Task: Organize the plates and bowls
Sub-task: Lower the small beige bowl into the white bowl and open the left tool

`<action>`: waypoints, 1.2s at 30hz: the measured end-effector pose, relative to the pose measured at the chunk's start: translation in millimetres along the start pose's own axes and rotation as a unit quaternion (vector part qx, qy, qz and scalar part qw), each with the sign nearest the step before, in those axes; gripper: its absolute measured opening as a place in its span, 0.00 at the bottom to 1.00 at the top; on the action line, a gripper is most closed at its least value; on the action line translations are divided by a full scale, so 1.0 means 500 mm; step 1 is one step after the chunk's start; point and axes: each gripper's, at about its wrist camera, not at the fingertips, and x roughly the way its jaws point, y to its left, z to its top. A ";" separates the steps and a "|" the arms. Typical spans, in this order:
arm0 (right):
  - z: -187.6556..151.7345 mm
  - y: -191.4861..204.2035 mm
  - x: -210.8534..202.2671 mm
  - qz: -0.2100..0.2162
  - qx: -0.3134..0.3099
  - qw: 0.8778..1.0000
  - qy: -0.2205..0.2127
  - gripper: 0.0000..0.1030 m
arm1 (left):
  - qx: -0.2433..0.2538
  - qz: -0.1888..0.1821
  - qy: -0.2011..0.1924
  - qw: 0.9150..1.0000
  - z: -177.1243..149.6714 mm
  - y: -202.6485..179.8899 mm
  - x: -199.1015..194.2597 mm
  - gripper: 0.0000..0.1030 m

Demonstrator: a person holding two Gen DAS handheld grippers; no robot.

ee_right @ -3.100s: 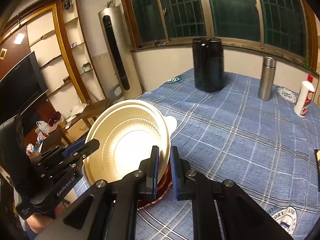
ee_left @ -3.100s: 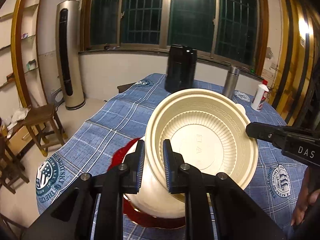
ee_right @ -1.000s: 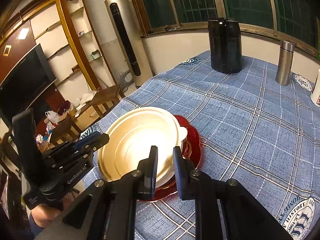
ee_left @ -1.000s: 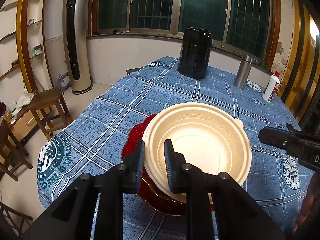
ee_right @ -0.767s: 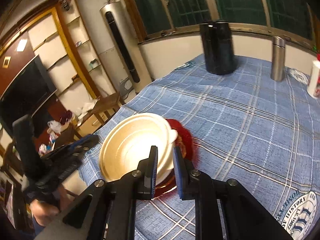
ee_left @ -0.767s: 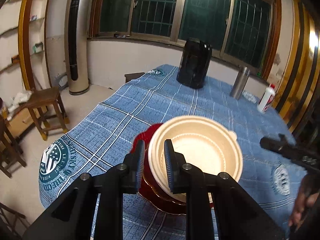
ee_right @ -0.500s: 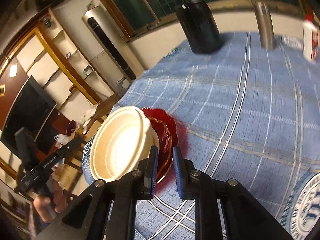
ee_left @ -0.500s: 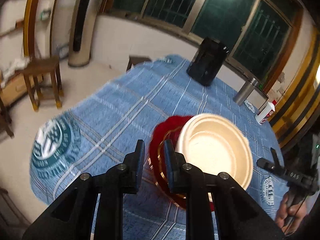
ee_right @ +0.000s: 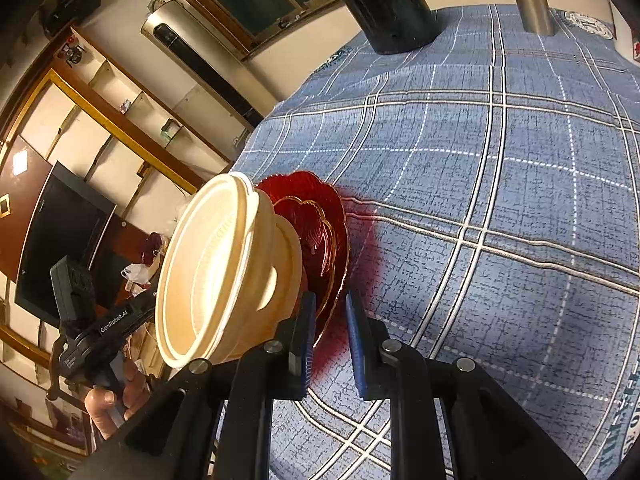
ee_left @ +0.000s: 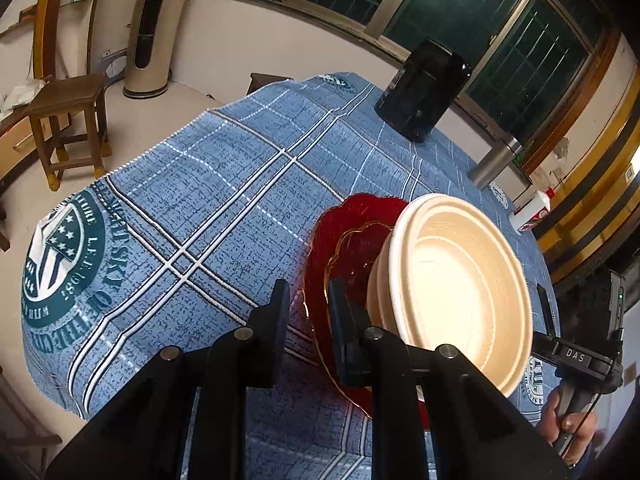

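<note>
Both wrist views, present moment. The cream bowl (ee_left: 456, 280) sits on the red plate (ee_left: 352, 236), which lies on the blue checked cloth (ee_left: 208, 184) of the desk, near its front edge. A smaller amber-rimmed plate appears to lie between them.

My left gripper (ee_left: 306, 308) has its jaws spread a little, holding nothing; the plate's near rim shows in the gap, but I cannot tell whether they touch it.

My right gripper (ee_right: 327, 332) likewise has slightly spread jaws, empty, at the plate's edge on the opposite side.

Black jug (ee_left: 424, 90), steel flask (ee_left: 494, 162) and white bottle (ee_left: 532, 212) stand well apart at the far side.
</note>
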 end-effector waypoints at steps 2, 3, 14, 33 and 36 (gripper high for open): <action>0.003 0.000 0.009 -0.002 0.000 1.000 0.004 0.17 | 0.002 -0.001 0.004 1.000 0.001 0.001 0.009 0.17; 0.004 0.003 0.015 -0.003 -0.001 1.000 0.006 0.17 | 0.003 -0.001 0.006 1.000 0.003 0.000 0.013 0.17; 0.003 0.020 0.067 -0.032 -0.017 0.999 0.006 0.11 | 0.024 0.012 0.018 0.999 0.007 -0.019 0.044 0.06; -0.071 -0.233 -0.192 -0.113 0.074 0.987 -0.087 0.12 | 0.160 -0.031 0.084 0.983 -0.092 -0.391 0.157 0.06; -0.079 -0.291 -0.235 -0.123 0.102 0.981 -0.109 0.12 | 0.180 -0.032 0.083 0.980 -0.108 -0.449 0.181 0.06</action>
